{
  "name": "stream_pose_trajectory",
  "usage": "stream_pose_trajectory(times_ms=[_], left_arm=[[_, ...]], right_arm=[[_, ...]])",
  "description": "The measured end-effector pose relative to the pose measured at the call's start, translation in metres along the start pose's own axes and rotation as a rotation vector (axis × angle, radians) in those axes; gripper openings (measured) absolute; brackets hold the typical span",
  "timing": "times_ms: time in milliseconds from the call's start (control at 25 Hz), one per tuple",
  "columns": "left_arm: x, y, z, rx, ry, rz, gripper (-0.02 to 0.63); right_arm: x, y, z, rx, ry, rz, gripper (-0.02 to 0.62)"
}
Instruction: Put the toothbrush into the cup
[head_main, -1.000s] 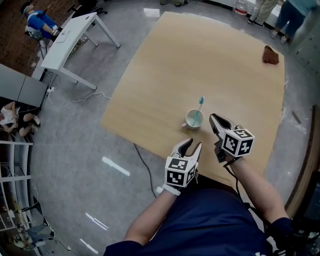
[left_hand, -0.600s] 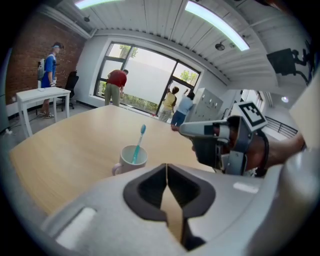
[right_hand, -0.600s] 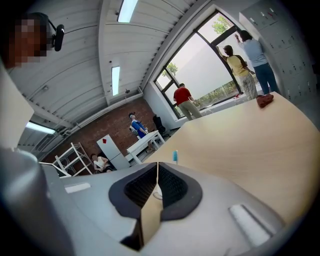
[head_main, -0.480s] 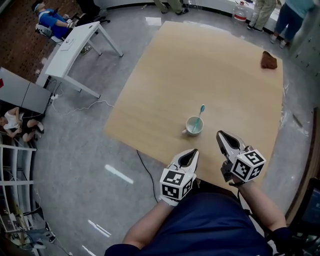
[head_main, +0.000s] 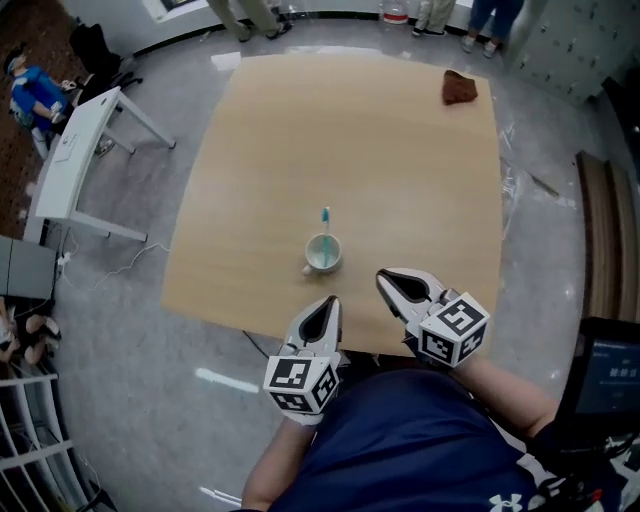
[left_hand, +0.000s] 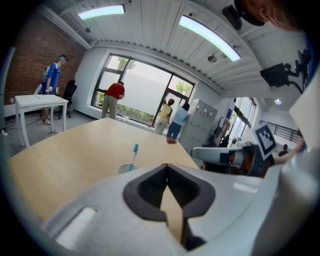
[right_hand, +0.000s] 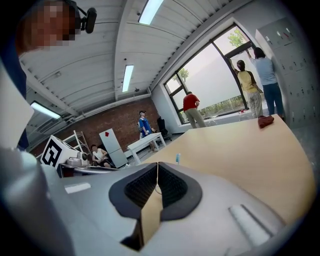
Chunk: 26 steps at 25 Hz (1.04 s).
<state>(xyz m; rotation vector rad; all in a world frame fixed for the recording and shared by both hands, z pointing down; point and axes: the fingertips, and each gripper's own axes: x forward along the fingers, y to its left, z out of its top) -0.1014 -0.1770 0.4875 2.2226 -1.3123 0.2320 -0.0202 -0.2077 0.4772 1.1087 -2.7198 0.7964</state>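
White desk (head_main: 75, 150): stands on the grey floor at 9 o'clock of the head view, well apart from the work.
left gripper (head_main: 333, 300): its own view shows the jaws pressed together with nothing between them; it hangs over the near edge of the wooden table (head_main: 350, 140), at 6 o'clock from the cup (head_main: 323, 254) and apart from it.
cup: white, upright on the table near that edge, with a small handle at about 8 o'clock.
toothbrush (head_main: 325, 226): teal, already standing in the cup, with its head leaning out over the rim toward 12 o'clock; neither gripper touches it.
task: judged complete, with both grippers clear of the cup.
handling: the brush looks light and stiff, a thin smooth plastic stick that could slip or twist in 2 pads. The best hold is probably across the handle just above the rim, well below the bristles. Levering it against the rim might tip or slide the cup, which looks hard and breakable.
right gripper (head_main: 381, 278): jaws closed and empty in its own view; it hovers at 4 o'clock from the cup and points toward 10 o'clock.
brown cloth (head_main: 460, 88): lies at the table's far corner, 1 o'clock from the cup, well apart.
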Motion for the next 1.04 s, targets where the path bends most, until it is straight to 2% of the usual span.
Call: stream_pose_trajectory(times_ms=[200, 480, 880, 1040], left_arm=[[0.015, -0.045, 0.003, 0.018, 0.068, -0.076, 0.005], [0.023, -0.072, 0.002, 0.054, 0.1, -0.144, 0.005], [0.027, -0.092, -0.021, 0.035, 0.111, -0.163, 0.005], [0.028, -0.087, -0.014, 0.018, 0.113, -0.159, 0.005]], right_arm=[[-0.035, -0.006, 0.021, 0.016, -0.017, -0.044, 0.014], [-0.058, -0.004, 0.022, 0.005, -0.038, -0.088, 0.014], [-0.08, -0.015, 0.009, 0.007, -0.029, -0.105, 0.013], [-0.074, -0.016, 0.017, -0.004, -0.019, -0.114, 0.013]])
